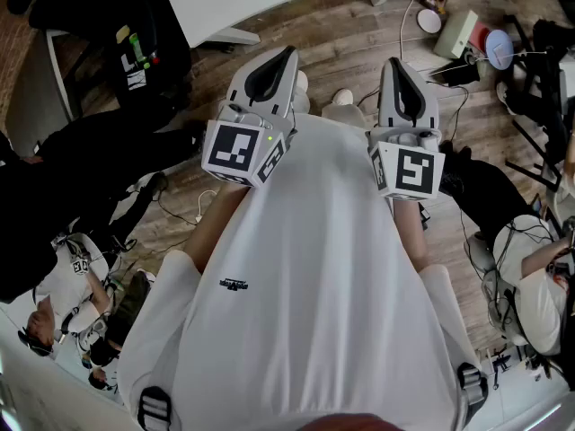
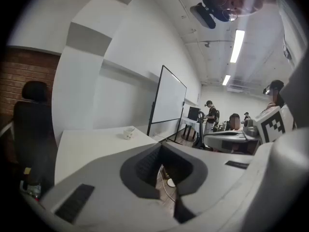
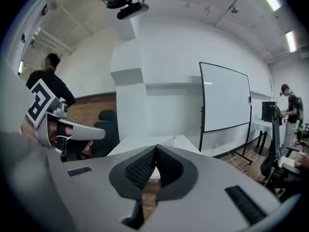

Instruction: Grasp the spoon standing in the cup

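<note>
Shows left gripper and right gripper with jaws pressed together, empty; cup on table well beyond left tips, up-left; spoon indistinct.

Matt wood-plank floor, smooth matt table top, rough brick wall, cloth T-shirt, grey plastic left hand-held gripper

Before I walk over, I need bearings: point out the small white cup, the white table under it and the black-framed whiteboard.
Small white cup point(image 2: 128, 133): left gripper view, its side.
White table point(image 2: 87, 150): left gripper view, bare top.
Black-framed whiteboard point(image 2: 169, 100): left gripper view, panel middle.
</note>
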A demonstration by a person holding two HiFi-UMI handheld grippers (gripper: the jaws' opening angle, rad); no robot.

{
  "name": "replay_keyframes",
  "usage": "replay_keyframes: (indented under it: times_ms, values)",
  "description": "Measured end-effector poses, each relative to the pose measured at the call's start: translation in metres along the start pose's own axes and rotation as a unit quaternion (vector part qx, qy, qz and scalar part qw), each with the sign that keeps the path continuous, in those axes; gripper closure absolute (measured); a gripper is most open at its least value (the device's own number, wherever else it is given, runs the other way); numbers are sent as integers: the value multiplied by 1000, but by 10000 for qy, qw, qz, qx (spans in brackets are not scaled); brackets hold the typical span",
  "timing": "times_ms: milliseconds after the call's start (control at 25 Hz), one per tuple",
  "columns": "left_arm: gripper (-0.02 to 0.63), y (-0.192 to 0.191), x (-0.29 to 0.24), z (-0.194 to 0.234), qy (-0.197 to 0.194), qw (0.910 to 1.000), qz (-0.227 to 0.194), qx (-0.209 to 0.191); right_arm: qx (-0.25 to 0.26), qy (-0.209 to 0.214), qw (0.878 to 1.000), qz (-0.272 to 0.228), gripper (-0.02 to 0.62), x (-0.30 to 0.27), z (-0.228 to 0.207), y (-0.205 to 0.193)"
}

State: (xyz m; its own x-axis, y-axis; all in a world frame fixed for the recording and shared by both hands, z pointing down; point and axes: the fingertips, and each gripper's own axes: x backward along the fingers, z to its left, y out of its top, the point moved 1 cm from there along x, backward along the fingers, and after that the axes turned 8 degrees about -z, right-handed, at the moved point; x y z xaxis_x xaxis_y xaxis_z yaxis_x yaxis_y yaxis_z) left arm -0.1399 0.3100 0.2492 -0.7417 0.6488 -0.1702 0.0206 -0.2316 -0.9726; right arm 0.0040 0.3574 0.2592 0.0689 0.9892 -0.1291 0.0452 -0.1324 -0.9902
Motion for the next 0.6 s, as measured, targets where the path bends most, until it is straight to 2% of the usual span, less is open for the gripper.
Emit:
replay_keyframes:
  times_ms: [200,400,600]
  values:
    - [611,-3,1,-11,83,10000,-29,42,87,66,9999,123,591,8,-7,-1]
    - [611,-4,-1,-19,-30,10000,9,-2,10,47,9999,113,591,11,-8,-2]
    - [611,-4,5,3,-67,9999,68,69,5,-48,9998,181,591,1,7,-2]
